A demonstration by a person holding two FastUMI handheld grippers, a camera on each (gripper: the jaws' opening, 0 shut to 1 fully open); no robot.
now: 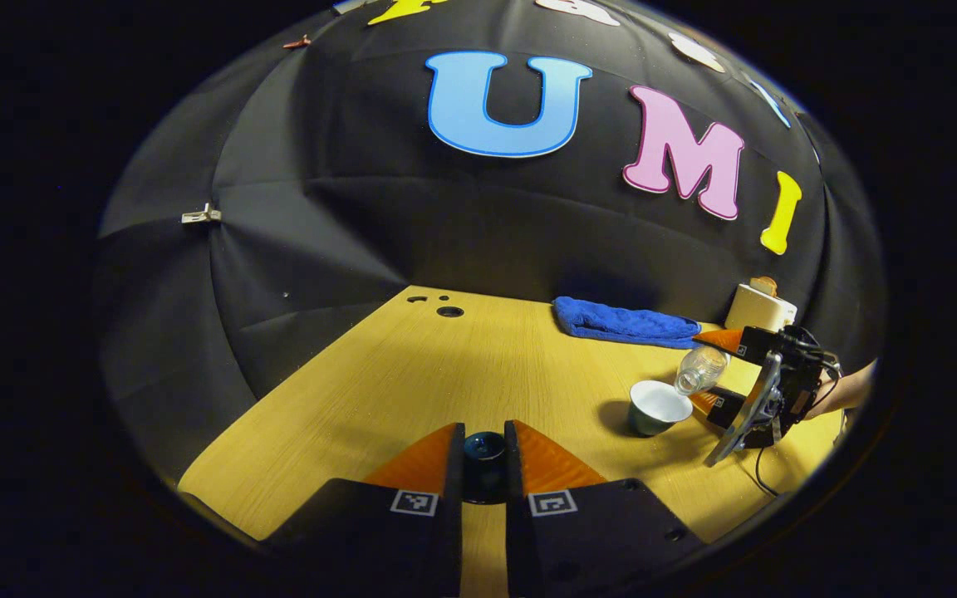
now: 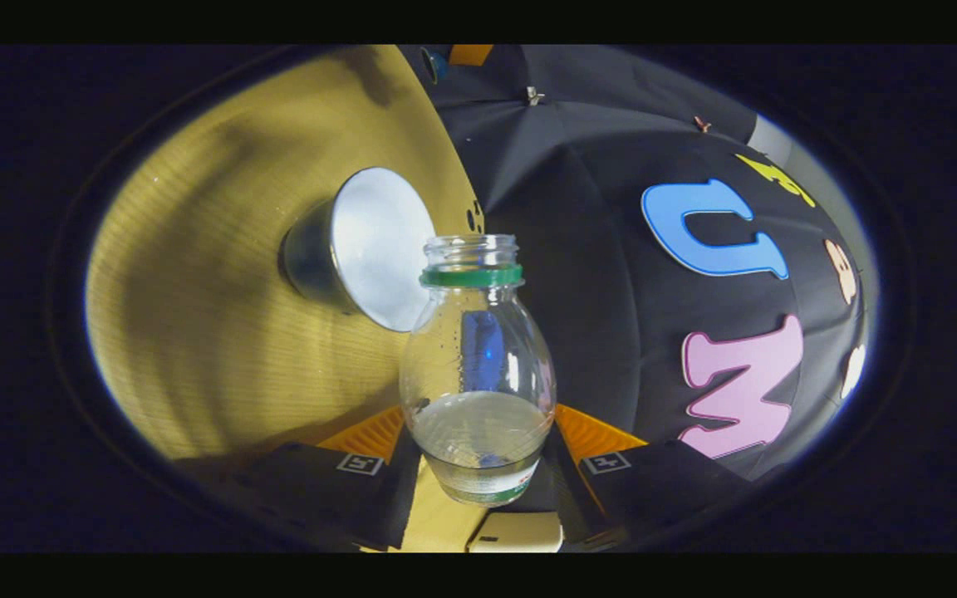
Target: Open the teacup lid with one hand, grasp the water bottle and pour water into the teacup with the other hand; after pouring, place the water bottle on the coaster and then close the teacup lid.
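My left gripper (image 1: 483,428) is shut on the dark blue teacup lid (image 1: 484,465), held low over the wooden table (image 1: 412,390) near its front. To the right stands the uncovered teacup (image 1: 659,407), dark outside and white inside. My right gripper (image 1: 712,371) holds the clear water bottle (image 1: 697,375) tilted, its mouth just over the cup's rim. In the right gripper view my right gripper (image 2: 478,444) is shut on the bottle (image 2: 478,365). It has no cap and a green neck ring, and water lies near its base. The teacup (image 2: 362,249) lies beyond its mouth. No stream is visible.
A folded blue towel (image 1: 624,322) lies at the table's back edge. Beside it at the far right stands a white box-like object (image 1: 759,307). Round holes (image 1: 449,311) mark the table's back left. A hand (image 1: 848,389) holds the right gripper.
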